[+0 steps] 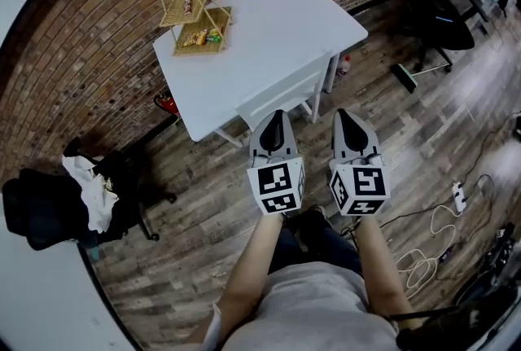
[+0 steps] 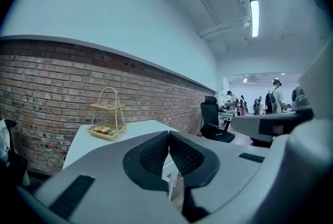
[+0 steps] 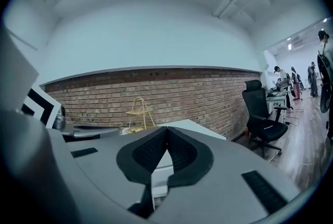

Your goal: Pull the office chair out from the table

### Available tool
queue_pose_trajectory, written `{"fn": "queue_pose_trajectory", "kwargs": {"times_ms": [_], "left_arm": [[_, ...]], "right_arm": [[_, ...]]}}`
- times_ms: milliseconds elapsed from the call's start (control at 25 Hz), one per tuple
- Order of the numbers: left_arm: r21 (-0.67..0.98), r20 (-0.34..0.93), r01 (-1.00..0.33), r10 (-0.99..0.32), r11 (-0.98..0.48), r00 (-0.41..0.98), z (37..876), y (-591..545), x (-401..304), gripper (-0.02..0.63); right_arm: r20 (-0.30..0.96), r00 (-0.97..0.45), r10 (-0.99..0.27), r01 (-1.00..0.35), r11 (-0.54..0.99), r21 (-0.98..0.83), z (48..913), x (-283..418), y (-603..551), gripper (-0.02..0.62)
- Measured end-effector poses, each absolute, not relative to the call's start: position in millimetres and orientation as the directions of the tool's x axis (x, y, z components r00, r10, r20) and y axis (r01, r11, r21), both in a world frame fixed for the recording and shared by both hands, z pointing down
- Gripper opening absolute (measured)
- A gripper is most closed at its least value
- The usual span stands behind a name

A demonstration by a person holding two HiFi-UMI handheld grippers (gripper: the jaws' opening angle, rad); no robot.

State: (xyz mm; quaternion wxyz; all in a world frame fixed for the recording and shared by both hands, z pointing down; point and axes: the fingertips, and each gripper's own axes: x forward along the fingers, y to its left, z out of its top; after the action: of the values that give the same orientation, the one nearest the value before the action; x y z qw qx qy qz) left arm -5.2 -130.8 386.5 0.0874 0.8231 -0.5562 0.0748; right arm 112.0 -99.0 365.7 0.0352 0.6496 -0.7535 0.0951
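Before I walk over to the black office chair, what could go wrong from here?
1. Cables and a power strip lie on the floor to your right, so you might trip or snag on the way to the office chair.
2. The left gripper and right gripper are both shut and empty. They must open before they can grip the chair.
3. A second chair stands at the left and could be mistaken for the target.

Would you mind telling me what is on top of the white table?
A two-tier wicker stand holding snack packets sits on the table, at its wall-side corner. Anything under its trays is covered.
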Motion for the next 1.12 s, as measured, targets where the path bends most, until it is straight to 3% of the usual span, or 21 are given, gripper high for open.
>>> {"fn": "queue_pose_trajectory", "kwargs": {"times_ms": [320, 1120], "left_arm": [[0.048, 0.218, -0.955, -0.93, -0.293, 0.296, 392, -139, 3, 0.014], [0.084, 0.274, -0.986, -0.948, -0.144, 0.162, 418, -197, -38, 0.014]], "right_arm": [[0.195, -0.218, -0.956, -0.973, 0.197, -0.121, 382, 131, -121, 0.012], [0.232, -0.291, -0.928, -0.955, 0.266, -0.133, 402, 105, -196, 0.012]]}}
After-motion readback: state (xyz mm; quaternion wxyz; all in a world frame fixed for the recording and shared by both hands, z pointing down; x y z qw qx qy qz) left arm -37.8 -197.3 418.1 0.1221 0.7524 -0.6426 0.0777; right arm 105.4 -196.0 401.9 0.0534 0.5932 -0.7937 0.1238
